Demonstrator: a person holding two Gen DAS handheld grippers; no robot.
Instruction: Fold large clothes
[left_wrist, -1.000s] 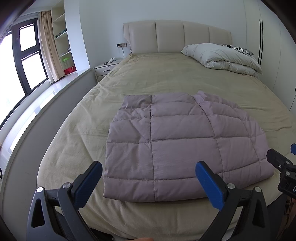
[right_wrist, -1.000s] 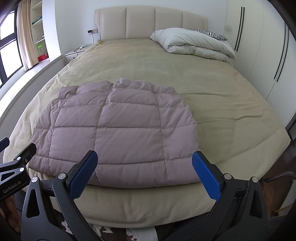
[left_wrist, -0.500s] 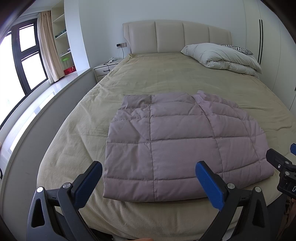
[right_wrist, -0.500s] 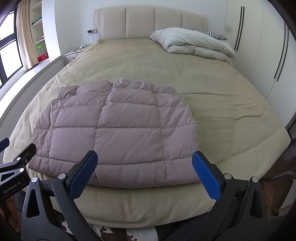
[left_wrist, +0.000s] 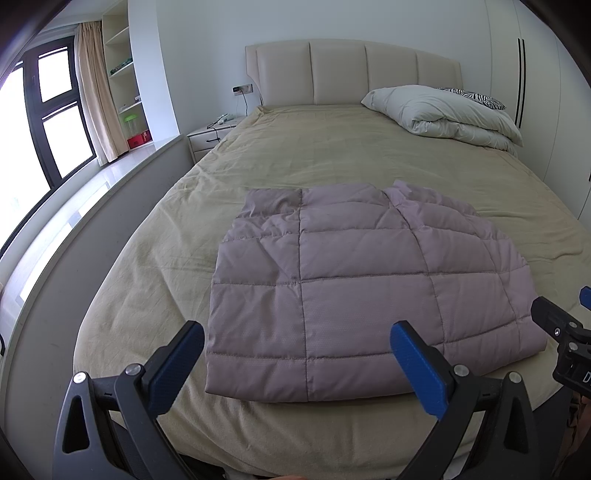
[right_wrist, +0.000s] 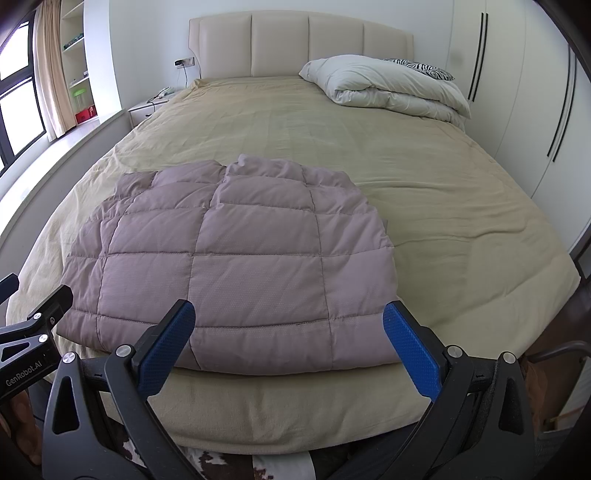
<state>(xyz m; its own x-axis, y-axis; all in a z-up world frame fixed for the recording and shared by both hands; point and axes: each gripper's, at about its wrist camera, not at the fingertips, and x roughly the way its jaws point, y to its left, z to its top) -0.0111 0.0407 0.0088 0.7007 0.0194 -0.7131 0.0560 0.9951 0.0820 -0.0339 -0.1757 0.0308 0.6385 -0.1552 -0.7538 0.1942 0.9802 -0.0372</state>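
Note:
A mauve quilted puffer jacket (left_wrist: 362, 291) lies folded into a flat rectangle near the foot of a bed with a beige cover (left_wrist: 332, 155); it also shows in the right wrist view (right_wrist: 236, 258). My left gripper (left_wrist: 295, 354) is open and empty, held just short of the jacket's near edge. My right gripper (right_wrist: 288, 339) is open and empty, also just short of the near edge. Each gripper's tip shows at the edge of the other's view.
A folded white duvet (left_wrist: 443, 110) and a zebra pillow (right_wrist: 421, 68) lie at the head right. A padded headboard (right_wrist: 299, 44), a nightstand (left_wrist: 210, 136), a window ledge (left_wrist: 92, 206) on the left and wardrobe doors (right_wrist: 517, 92) on the right surround the bed.

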